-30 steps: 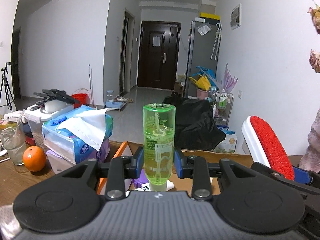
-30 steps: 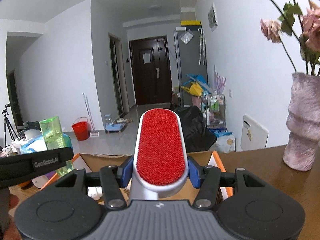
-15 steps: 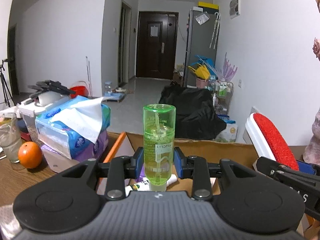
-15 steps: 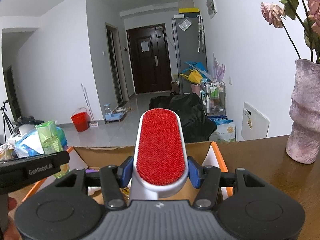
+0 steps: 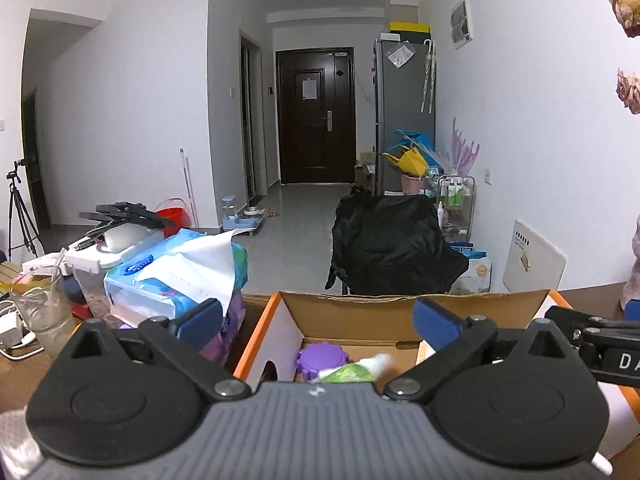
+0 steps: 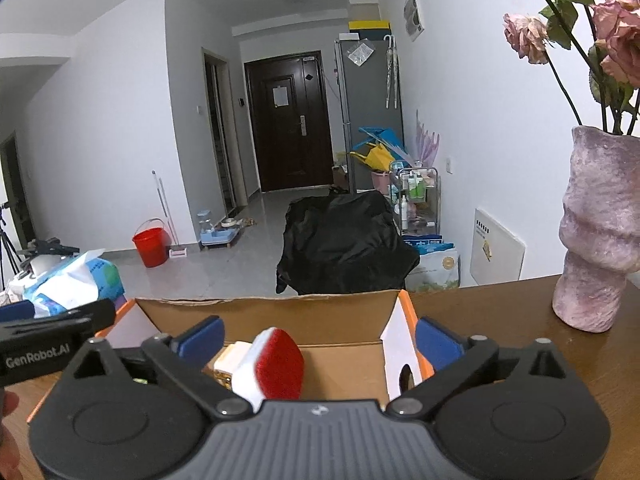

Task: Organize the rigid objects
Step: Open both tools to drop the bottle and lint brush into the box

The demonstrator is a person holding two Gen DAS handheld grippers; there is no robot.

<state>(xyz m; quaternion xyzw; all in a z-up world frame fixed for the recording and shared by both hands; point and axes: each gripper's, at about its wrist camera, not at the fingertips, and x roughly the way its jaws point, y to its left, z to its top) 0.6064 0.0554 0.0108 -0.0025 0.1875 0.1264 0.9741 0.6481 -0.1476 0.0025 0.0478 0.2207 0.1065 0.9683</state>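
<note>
Left wrist view: the left gripper (image 5: 316, 322) hangs over the open orange-edged cardboard box (image 5: 400, 312) on the brown wooden worktop (image 5: 16, 376), jaws opening wide with nothing between them. The translucent green plastic bottle (image 5: 352, 372) (blurred) lies in the box beside a purple ridged lid (image 5: 322, 356).

Right wrist view: the right gripper (image 6: 318, 340) is likewise opening, its pads clear of the white-backed red lint brush (image 6: 276, 364), which leans tilted inside the box beside a pale yellow block (image 6: 232, 362).
</note>
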